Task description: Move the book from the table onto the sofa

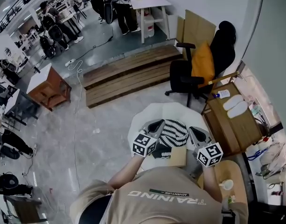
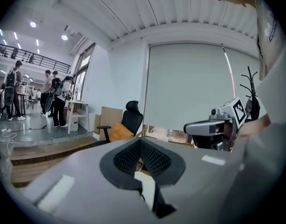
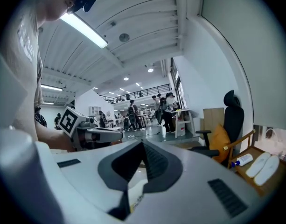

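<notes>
The book [image 1: 174, 132] has a black-and-white zebra-striped cover and hangs between my two grippers above the round white table [image 1: 149, 113]. My left gripper [image 1: 157, 125] is shut on its left edge and my right gripper [image 1: 193, 132] is shut on its right edge. In the left gripper view the jaws [image 2: 141, 143] meet around a thin pale edge of the book [image 2: 146, 186]. The right gripper view shows its jaws [image 3: 143, 146] closed on a thin light strip of the book [image 3: 136, 190]. Each gripper shows in the other's view, the right gripper [image 2: 205, 127] and the left gripper [image 3: 98, 135]. No sofa is in sight.
A tan flat thing [image 1: 178, 156] and a dark thing [image 1: 160, 153] lie on the table under the book. A black office chair with an orange cushion [image 1: 201, 64] stands beyond. A wooden side table [image 1: 229, 125] is at the right, a wooden platform [image 1: 129, 76] farther off, with people at the back.
</notes>
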`<state>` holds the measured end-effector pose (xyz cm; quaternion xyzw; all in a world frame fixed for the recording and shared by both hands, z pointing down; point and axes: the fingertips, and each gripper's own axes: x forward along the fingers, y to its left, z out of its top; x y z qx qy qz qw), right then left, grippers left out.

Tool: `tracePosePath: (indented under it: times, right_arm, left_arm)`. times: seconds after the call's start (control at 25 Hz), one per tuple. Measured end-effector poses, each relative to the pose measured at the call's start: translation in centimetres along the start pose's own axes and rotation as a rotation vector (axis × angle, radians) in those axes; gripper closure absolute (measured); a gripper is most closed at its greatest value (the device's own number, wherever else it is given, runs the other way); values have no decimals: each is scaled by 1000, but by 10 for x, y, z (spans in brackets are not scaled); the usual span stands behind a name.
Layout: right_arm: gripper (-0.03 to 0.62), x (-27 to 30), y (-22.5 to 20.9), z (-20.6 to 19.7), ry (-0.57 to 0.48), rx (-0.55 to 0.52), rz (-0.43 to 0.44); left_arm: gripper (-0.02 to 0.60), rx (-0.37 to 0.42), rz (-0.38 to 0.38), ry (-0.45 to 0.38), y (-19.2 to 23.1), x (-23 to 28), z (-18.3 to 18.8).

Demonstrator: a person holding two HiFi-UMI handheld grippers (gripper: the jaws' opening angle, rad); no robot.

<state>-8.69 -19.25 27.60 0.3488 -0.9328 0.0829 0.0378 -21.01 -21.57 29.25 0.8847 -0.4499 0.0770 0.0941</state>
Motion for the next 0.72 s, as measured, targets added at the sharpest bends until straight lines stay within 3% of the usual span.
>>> tracePosePath:
  times: [0.72]
  right_arm:
    - [589, -4, 16, -11, 33, -21, 31]
  left_arm:
    - [589, 11, -2, -1, -4, -16, -5]
